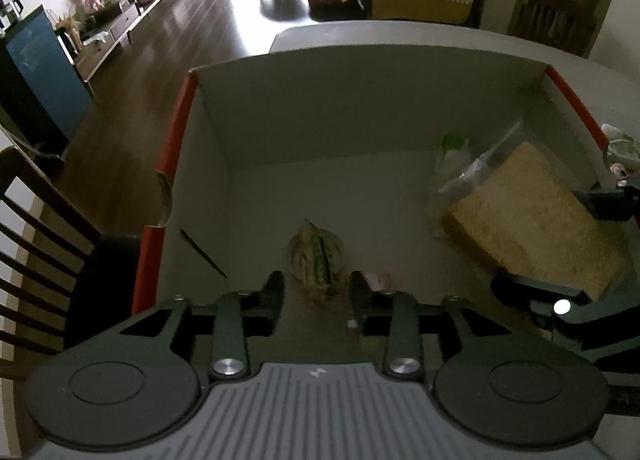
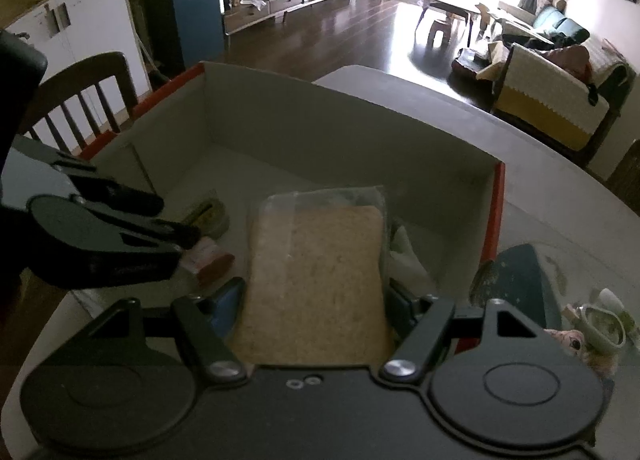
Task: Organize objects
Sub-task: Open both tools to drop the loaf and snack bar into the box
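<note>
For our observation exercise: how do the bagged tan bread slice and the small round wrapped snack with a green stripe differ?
The bagged tan bread slice is large, flat and squarish, gripped in the right tongs; the small round wrapped snack lies free on the box floor, before the open left tongs. Both are inside the red-edged cardboard box.

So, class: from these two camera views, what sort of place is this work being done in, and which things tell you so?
Most likely a home, an open living and dining room. A sofa with a throw, a low TV cabinet holding toys, and a wooden dining chair surround the table where the cardboard box sits.
</note>
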{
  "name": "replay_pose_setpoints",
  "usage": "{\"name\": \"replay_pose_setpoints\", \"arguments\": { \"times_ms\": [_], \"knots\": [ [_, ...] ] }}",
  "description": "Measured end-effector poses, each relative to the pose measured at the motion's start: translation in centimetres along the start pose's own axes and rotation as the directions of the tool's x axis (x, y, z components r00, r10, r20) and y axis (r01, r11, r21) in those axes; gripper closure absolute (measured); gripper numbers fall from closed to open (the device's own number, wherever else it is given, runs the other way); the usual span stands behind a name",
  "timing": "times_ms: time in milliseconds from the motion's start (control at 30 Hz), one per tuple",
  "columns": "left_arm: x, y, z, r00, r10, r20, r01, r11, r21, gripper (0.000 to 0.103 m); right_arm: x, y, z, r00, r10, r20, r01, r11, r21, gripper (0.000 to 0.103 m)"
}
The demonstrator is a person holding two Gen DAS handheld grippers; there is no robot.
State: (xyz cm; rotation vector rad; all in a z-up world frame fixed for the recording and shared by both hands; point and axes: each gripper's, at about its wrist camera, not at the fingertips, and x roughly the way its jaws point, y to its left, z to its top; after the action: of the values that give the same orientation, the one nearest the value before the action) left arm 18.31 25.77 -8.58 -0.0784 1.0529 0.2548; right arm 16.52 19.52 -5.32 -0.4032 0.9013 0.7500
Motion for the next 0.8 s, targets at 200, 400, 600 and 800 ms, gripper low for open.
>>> {"name": "replay_pose_setpoints", "arguments": {
  "times_ms": [200,400,600,800],
  "knots": [
    [-0.9,-0.5,0.0,0.999,-0.030,0.040,0.030,1.000,0.009,0.041,-0.8,-0.8,-0.1,1.000,0.012,0.023,-0.012,1.000,0.001,0.029],
    [-1.8,-0.2,0.0,0.997,-0.037,0.070,0.037,0.999,-0.001,0.035,-1.7,-1.8,-0.1,0.998,0.042,0.051,-0.044,0.999,0.026,0.026],
    [-3.3,0.0,-0.1,0.994,-0.033,0.107,0.035,0.999,-0.020,0.022,-3.0,-2.7,-0.7,0.994,0.073,0.079,-0.076,0.997,0.035,0.024],
    [-5.5,0.4,-0.4,0.984,-0.056,0.167,0.067,0.996,-0.058,0.014,-6.2,-4.3,-1.9,0.978,0.147,0.145,-0.157,0.986,0.056,0.022]
  ]
}}
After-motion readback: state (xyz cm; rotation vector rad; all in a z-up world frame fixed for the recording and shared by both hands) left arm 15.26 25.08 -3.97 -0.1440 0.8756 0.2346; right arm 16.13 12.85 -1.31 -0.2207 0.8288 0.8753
